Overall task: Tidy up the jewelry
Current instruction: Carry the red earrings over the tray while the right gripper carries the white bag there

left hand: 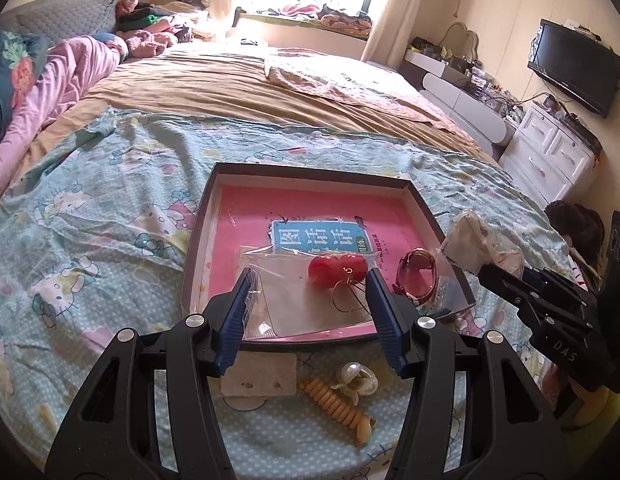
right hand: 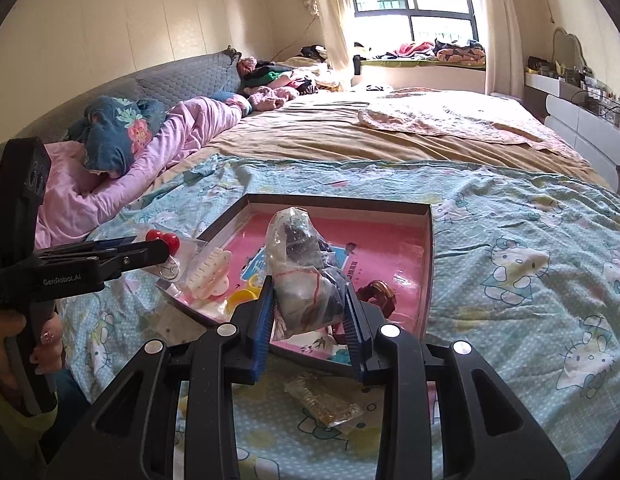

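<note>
My left gripper is shut on a clear flat packet that holds a card and red heart earrings with gold hoops. It hangs over the near edge of a shallow dark box lined with a pink book. In the right wrist view this packet sticks out of the left gripper at the box's left corner. My right gripper is shut on a bunched clear bag of jewelry, above the box. The same bag shows at the right gripper in the left wrist view.
Inside the box lie a red and gold piece, a white hair claw and a yellow item. On the blue quilt in front lie a yellow spiral tie, a pearl clip, a card and a small packet.
</note>
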The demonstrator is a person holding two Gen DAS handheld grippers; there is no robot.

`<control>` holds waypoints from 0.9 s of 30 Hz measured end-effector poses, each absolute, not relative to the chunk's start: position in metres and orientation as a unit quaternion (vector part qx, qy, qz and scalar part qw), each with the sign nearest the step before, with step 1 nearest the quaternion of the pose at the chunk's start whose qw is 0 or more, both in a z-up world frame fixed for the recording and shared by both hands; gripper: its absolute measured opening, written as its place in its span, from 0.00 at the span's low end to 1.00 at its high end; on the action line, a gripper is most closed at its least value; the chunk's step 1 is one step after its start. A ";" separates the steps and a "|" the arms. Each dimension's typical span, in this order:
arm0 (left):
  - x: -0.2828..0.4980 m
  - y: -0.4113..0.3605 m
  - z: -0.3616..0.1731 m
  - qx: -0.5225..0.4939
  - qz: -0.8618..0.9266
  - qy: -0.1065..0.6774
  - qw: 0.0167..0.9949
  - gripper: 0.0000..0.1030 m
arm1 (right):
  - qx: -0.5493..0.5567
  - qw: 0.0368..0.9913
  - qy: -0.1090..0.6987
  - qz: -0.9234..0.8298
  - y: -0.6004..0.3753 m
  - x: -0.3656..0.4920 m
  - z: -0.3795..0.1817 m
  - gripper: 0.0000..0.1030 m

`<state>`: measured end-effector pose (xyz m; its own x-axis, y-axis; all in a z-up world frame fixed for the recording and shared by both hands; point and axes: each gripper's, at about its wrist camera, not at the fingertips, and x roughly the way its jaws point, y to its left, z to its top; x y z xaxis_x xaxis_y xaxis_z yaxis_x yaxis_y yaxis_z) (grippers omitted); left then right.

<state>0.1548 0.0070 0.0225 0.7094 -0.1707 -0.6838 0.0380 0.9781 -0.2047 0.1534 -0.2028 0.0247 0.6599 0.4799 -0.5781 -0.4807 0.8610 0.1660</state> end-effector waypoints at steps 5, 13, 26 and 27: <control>0.167 0.003 0.014 -0.085 -0.059 0.388 0.916 0.47 | 0.002 0.914 0.319 0.253 -0.209 0.163 0.022 0.29; 0.181 -0.001 -0.004 -0.083 -0.061 0.405 0.909 0.47 | 0.001 0.913 0.327 0.245 -0.210 0.177 0.014 0.29; 0.199 -0.004 -0.028 -0.076 -0.067 0.423 0.900 0.47 | -0.007 0.907 0.342 0.244 -0.201 0.194 0.003 0.29; 0.200 -0.003 -0.029 -0.076 -0.066 0.424 0.900 0.47 | -0.008 0.907 0.342 0.245 -0.200 0.196 0.002 0.29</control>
<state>0.2000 -0.0032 -0.0290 0.6318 -0.1830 -0.7532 0.0549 0.9798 -0.1920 0.1961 -0.1997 0.0023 0.6457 0.4391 -0.6247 -0.4499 0.8798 0.1533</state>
